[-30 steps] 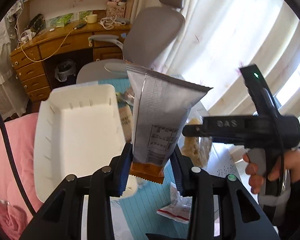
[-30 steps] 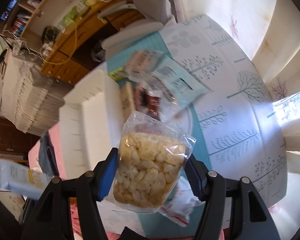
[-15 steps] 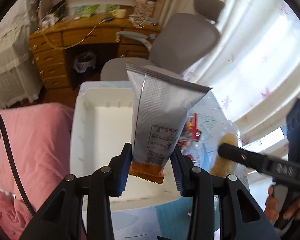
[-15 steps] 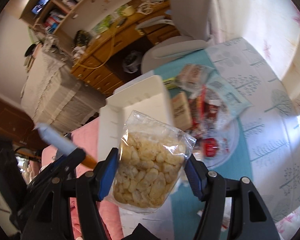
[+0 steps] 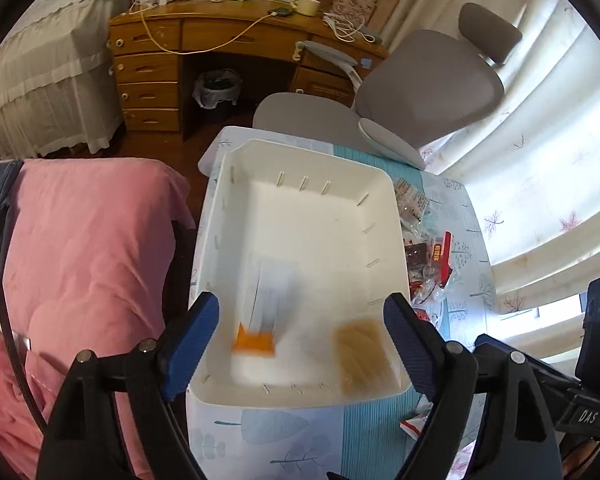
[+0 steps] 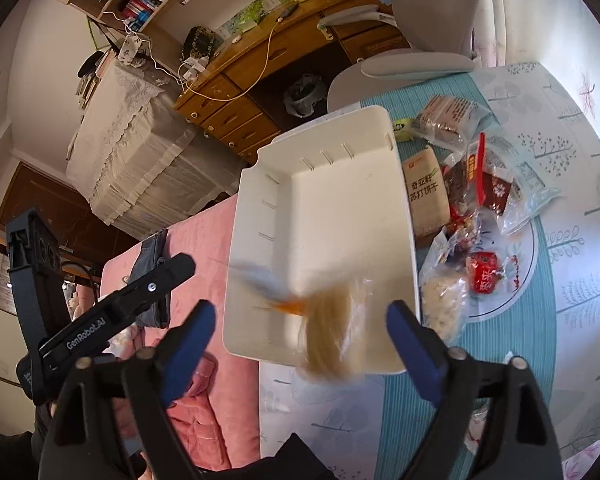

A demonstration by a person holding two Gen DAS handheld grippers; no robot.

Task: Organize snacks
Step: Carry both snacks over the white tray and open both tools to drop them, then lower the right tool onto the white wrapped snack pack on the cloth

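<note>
Both tools' jaws are opening with nothing pinched. Below the left tool, the silver-and-orange packet falls blurred into the white bin. Below the right tool, the puffed-snack bag drops over the bin's near rim and could spill onto the table.

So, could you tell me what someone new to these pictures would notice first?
Most striking are two blurred snack packs dropping into the white bin at the table's edge: a grey pouch with an orange end and a clear bag of pale crackers. The left gripper and right gripper hang over it, jaws opening with nothing between them. Beside the bin, more snacks sit heaped on a glass plate.
</note>
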